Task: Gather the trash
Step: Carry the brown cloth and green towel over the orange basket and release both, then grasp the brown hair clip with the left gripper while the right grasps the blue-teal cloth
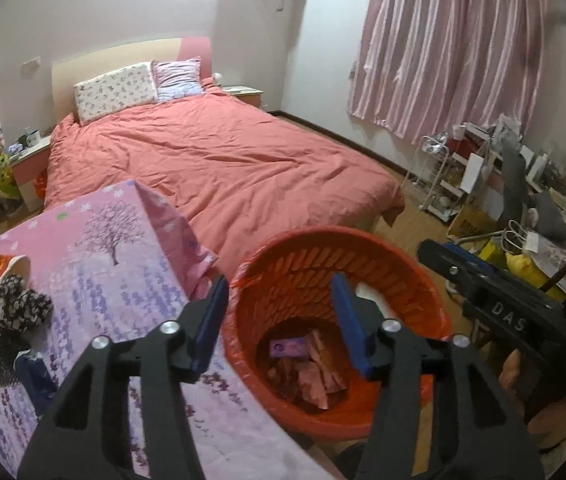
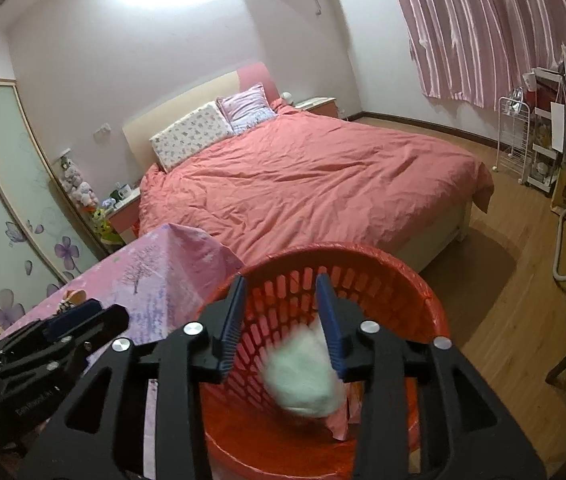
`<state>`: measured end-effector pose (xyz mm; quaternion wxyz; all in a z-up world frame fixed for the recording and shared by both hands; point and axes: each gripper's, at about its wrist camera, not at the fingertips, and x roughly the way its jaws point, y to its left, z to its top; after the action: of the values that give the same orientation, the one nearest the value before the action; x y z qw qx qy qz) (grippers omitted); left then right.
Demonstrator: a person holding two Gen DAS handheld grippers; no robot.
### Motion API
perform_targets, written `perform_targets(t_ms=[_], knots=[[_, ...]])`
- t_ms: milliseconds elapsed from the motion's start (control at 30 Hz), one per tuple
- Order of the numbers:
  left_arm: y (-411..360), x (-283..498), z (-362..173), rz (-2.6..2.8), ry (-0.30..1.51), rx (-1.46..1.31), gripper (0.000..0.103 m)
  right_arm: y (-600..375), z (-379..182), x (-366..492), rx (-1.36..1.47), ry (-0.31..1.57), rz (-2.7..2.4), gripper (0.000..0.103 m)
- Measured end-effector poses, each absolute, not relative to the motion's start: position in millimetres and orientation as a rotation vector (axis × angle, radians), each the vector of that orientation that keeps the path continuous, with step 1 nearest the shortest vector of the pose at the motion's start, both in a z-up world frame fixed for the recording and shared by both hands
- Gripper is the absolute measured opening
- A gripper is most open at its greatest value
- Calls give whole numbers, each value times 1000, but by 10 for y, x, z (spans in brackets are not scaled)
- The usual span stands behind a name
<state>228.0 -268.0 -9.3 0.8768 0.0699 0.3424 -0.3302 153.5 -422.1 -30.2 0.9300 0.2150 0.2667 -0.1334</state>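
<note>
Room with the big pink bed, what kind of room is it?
Most likely a bedroom in a home: a bed with pillows, a bedside table, and pink curtains.

My red slatted bin [image 1: 363,264] stands upright on the floor, against the near corner of the surface, lined with a red bag. At its bottom lie pink crumpled wrappers [image 1: 319,376] and a small purple packet [image 1: 287,347]. A white wad [image 2: 303,376], blurred, hangs inside the bin's mouth, above the pink scraps.
</note>
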Motion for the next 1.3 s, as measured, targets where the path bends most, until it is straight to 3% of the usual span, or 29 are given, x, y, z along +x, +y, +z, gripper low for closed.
perform_targets(t_ms=[200,267,333,567,867,1133,1233,1300], knots=[[-2268,2275,-148,-595,691,163,75,-4038,-305,1456,379,551,-295,52],[-2067,2255,-145,-557,677,164,80,-3893,-288,1459,344,561,-292,61],[-1797,2248,-150,-506,665,162,84,-3777,-276,1504,318,572,-266,62],[-829,2289,-200,-322,660,151,90,-3095,-319,1627,251,610,-163,77],[409,2351,-391,-85,703,119,90,-2056,-440,1902,193,695,51,77],[935,2436,-476,-20,727,64,90,-1322,-708,2302,95,823,104,69],[966,2519,-494,-26,730,55,90,-1309,-843,2391,84,889,72,46],[940,2592,-508,-36,729,62,90,-1307,-832,2364,76,880,62,38]])
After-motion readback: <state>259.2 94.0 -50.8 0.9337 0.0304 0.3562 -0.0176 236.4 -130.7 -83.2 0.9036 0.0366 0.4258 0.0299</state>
